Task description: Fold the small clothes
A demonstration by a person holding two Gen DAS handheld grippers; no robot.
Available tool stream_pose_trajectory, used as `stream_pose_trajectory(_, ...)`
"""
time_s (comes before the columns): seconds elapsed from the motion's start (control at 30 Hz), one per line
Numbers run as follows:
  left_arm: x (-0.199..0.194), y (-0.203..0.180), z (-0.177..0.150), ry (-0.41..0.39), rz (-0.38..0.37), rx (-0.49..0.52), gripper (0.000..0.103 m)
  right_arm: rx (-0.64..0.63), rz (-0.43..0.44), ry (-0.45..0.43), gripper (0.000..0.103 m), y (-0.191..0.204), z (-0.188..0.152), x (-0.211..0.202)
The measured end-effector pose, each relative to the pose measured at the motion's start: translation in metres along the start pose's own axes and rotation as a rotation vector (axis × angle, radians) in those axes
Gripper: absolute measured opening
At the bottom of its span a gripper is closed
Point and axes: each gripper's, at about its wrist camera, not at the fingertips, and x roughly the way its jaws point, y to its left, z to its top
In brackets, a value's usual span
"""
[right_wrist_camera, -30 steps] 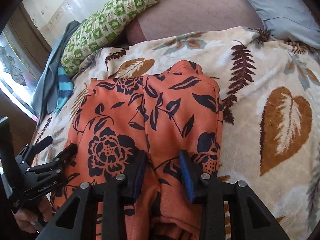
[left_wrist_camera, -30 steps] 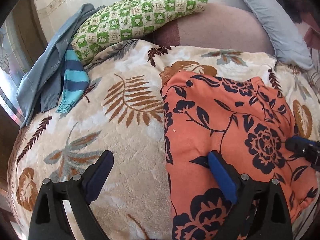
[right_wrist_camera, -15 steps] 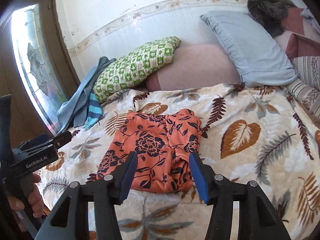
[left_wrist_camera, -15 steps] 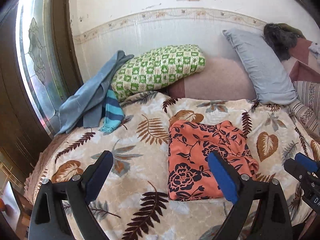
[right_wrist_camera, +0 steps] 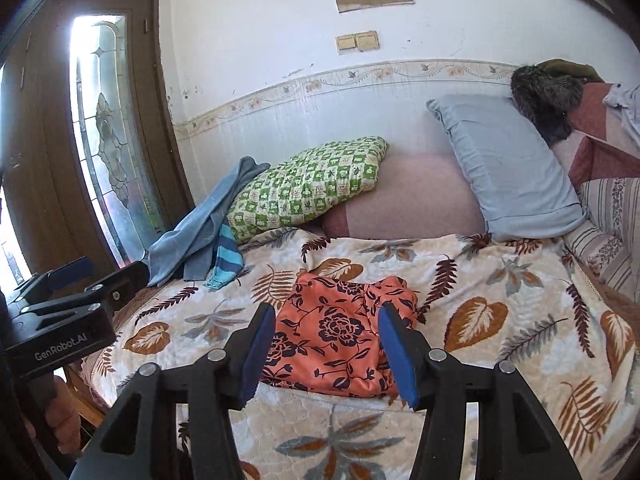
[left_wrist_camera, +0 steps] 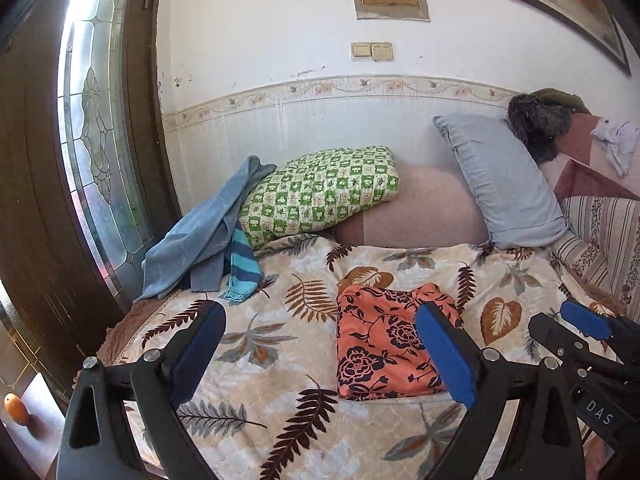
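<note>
1. Left wrist view: the left gripper (left_wrist_camera: 324, 350) has its jaws spread wide with nothing between them, held above the bed. The orange floral garment (left_wrist_camera: 390, 344) lies folded into a rough rectangle on the leaf-print blanket (left_wrist_camera: 256, 360), near the middle of the bed. A blue garment (left_wrist_camera: 200, 236) and a striped sleeve (left_wrist_camera: 242, 270) are heaped at the far left, against the green checked pillow (left_wrist_camera: 320, 192). The right gripper (left_wrist_camera: 572, 336) shows at the right edge.
2. Right wrist view: the right gripper (right_wrist_camera: 326, 350) also has its jaws apart and empty, clear of the cloth. The orange floral garment (right_wrist_camera: 340, 340) sits just beyond them on the blanket. The left gripper (right_wrist_camera: 72, 292) appears at the left edge, and a grey pillow (right_wrist_camera: 504, 164) leans against the wall.
</note>
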Motion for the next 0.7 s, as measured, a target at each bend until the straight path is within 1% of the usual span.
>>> stream_pose_trajectory(0.03,-0.004,0.001,0.001,-0.007,0.002,-0.002,0.099,-0.005,-0.003,-0.001,0.057,0.002,0.000,-0.004)
stream_pose_trajectory(0.07,-0.008,0.003,0.001,-0.016,0.006,-0.003,0.103,-0.010,-0.004,-0.005,0.057,0.004,0.001,-0.008)
stream_pose_trajectory(0.17,-0.020,0.005,0.003,-0.041,0.015,-0.002,0.103,-0.026,-0.006,-0.013,0.057,0.008,0.002,-0.017)
stream_pose_trajectory(0.33,-0.033,0.007,0.006,-0.055,0.013,0.002,0.103,-0.040,0.003,-0.021,0.057,0.015,0.003,-0.028)
stream_pose_trajectory(0.57,-0.038,0.011,0.005,-0.039,-0.004,-0.008,0.103,-0.066,0.011,-0.019,0.057,0.026,0.002,-0.034)
stream_pose_trajectory(0.7,-0.036,0.014,0.003,-0.030,-0.001,-0.013,0.103,-0.074,0.014,-0.004,0.057,0.031,-0.001,-0.031)
